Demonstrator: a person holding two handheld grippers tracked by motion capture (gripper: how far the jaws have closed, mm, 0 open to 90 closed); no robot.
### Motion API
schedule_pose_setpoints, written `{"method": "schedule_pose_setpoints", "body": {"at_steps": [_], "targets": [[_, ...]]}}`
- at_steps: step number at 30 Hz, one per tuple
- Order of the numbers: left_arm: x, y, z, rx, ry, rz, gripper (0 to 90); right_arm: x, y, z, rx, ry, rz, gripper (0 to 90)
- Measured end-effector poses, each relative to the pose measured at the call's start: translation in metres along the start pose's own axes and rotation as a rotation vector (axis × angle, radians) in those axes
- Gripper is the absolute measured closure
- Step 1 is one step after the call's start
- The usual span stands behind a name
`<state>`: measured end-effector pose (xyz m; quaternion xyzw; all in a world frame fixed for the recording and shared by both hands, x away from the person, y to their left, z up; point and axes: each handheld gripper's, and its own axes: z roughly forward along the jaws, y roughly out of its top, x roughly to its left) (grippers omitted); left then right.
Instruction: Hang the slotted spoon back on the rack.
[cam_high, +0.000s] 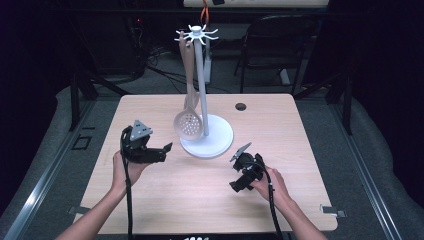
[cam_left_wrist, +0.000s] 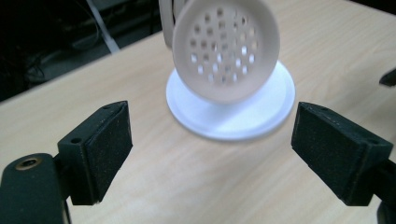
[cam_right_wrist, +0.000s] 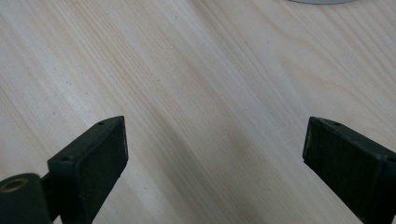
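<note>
Nearest you, your right gripper (cam_high: 239, 176) rests low over the bare wooden table (cam_high: 165, 200), jaws spread wide with nothing but wood grain between them. Your left gripper (cam_high: 161, 152) sits a little farther in, its fingers (cam_left_wrist: 107, 149) also spread and empty, pointing at the slotted spoon (cam_high: 188, 123) just beyond them.

You look to be at the release-and-clear step — the spoon hangs by its handle from a hook at the top of the white utensil stand (cam_high: 206, 137), and neither gripper touches it. The next move, as I judge it, calls for drawing your left hand straight back without brushing the bowl, which could set it swinging.

The spoon is pale beige, a round shallow bowl pierced with many small holes, long handle running up beside the post. Its bowl hangs just above the stand's round base — whether it touches the post you cannot tell.
</note>
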<state>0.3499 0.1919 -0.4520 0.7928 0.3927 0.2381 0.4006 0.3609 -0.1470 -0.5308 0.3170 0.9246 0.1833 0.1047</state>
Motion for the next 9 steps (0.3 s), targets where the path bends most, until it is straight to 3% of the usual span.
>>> {"method": "schedule_pose_setpoints", "body": {"at_steps": [5, 7, 9], "targets": [[0.002, -0.029, 0.002, 0.031, -0.031, -0.073, 11.0, 0.001, -0.001, 0.001, -0.007, 0.005, 0.005, 6.2], [0.004, -0.035, 0.004, 0.057, -0.033, -0.080, 8.7, 0.000, -0.001, 0.002, -0.006, 0.001, 0.005, 6.2], [0.009, -0.039, 0.002, 0.047, -0.039, -0.112, 7.3, 0.000, -0.001, 0.001, -0.012, -0.002, 0.006, 6.1]]}}
